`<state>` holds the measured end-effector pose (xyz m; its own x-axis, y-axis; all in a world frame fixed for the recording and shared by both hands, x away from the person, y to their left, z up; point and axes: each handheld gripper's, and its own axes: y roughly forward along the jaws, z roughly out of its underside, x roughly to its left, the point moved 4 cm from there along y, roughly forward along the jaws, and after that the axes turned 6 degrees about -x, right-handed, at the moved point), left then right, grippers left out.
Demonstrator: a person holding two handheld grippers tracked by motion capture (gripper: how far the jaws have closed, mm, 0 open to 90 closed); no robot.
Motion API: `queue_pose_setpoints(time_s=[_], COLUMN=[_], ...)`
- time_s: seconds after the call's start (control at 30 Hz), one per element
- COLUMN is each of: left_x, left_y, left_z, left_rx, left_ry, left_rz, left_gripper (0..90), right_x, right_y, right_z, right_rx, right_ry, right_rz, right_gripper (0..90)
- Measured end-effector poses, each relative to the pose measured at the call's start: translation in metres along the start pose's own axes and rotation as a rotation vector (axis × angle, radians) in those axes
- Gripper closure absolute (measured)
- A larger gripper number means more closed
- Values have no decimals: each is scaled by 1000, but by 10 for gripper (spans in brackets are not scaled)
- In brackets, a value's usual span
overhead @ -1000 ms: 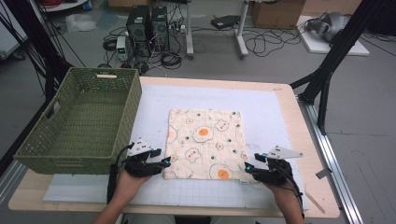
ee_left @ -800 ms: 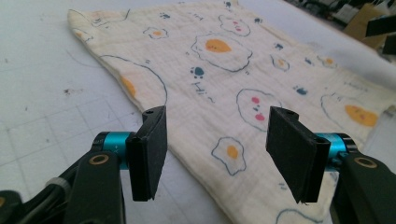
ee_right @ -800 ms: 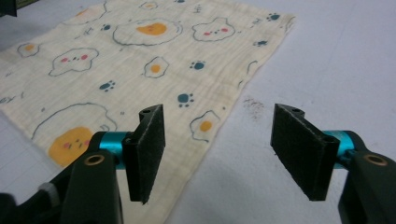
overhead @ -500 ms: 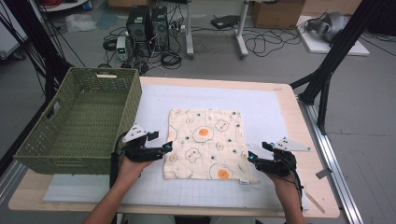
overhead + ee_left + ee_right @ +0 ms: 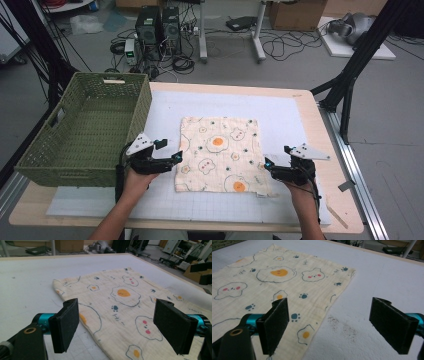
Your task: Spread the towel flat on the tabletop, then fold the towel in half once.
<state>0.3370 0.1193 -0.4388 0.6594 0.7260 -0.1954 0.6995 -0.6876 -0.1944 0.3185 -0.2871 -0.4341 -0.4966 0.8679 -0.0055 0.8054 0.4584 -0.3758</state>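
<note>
A cream cloth [image 5: 220, 152] printed with fried eggs, bears and paw marks lies flat on the white mat [image 5: 285, 117]. My left gripper [image 5: 176, 159] points at the cloth's left edge near its front corner. In the left gripper view its jaws [image 5: 120, 327] stand wide open, and the cloth [image 5: 120, 302] lies on the mat beyond them, not pinched. My right gripper [image 5: 267, 165] sits at the cloth's right edge. It is open too [image 5: 329, 327], over the cloth's edge [image 5: 274, 282] and bare mat. Both pairs of jaws have just been opening, with nothing held between them.
An empty green woven basket [image 5: 85, 125] stands on the table's left side, close to my left hand. A dark smudge [image 5: 342, 326] marks the mat by the cloth's right edge. Black frame legs [image 5: 350, 85] rise past the table's right edge; computers and cables lie on the floor behind.
Both grippers' jaws have spread wider. The left gripper has shifted slightly farther up the cloth's left edge, the right one slightly outward. The cloth lies flat as before.
</note>
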Motion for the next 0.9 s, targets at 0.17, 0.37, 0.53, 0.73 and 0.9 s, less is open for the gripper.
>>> queue_pose_setpoints(time_s=[0.17, 0.37, 0.53, 0.73, 0.9], left_x=[0, -1, -1, -1, 0], left_y=[0, 3, 4, 5, 5], left_z=[5, 7, 8, 9, 10], left_rx=[15, 27, 29, 39, 37], left_ry=[7, 11, 11, 9, 5], left_rz=[-2, -3, -8, -9, -11], left_gripper=[213, 214, 215, 216, 217], right_x=[-6, -6, -6, -10, -10], right_y=[-4, -3, -4, -3, -3], right_z=[0, 3, 5, 8, 8], right_rx=[-14, 26, 37, 48, 49], right_ry=[18, -7, -15, -6, 1], right_rz=[21, 17, 20, 27, 29], right_gripper=[116, 114, 114, 114, 114])
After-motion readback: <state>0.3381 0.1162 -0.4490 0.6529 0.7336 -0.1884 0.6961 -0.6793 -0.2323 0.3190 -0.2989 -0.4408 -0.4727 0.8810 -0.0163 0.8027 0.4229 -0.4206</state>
